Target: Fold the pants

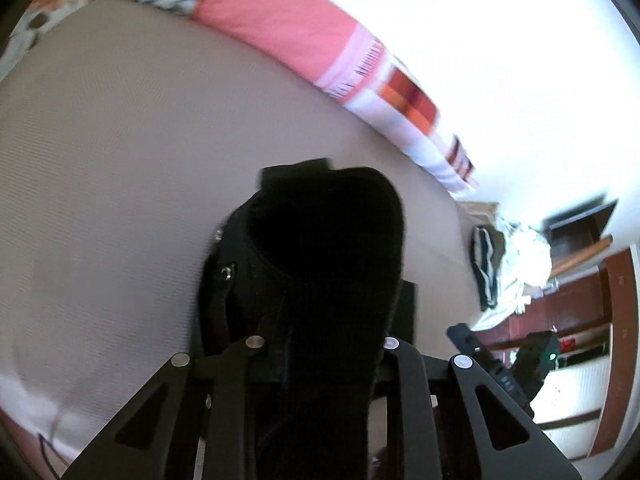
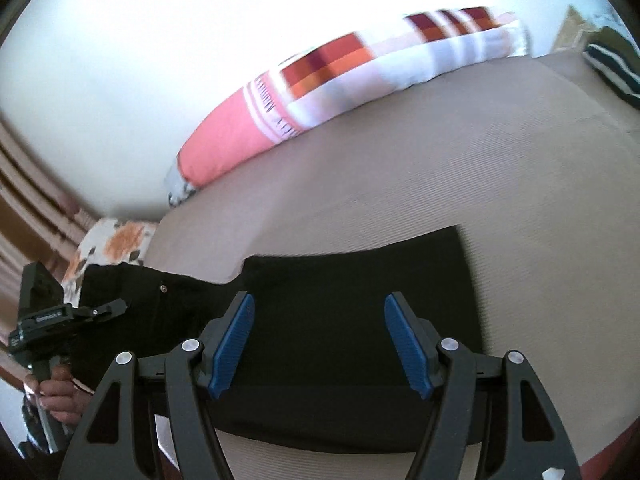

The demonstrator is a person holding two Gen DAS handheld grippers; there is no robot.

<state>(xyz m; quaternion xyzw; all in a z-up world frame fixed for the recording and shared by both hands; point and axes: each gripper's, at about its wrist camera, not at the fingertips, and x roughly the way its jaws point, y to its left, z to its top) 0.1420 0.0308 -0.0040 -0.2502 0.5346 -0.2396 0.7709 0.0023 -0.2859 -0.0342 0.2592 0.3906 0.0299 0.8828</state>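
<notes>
Black pants (image 2: 352,312) lie partly folded on a beige bed (image 2: 440,152). My right gripper (image 2: 320,320) is open, its blue pads (image 2: 234,344) spread above the folded part, holding nothing. My left gripper (image 1: 320,344) is shut on the waist end of the black pants (image 1: 320,248), which bunch up over its fingers and hide them. In the right wrist view the left gripper (image 2: 108,308) shows at the far left, held by a hand, at the waist end with a metal button (image 2: 163,288).
A long pink, white and orange striped pillow (image 2: 340,80) lies along the bed's far edge by the white wall. A floral pillow (image 2: 108,248) sits at the left. Striped clothes (image 1: 488,268) are piled beyond the bed's corner, near wooden furniture (image 1: 580,300).
</notes>
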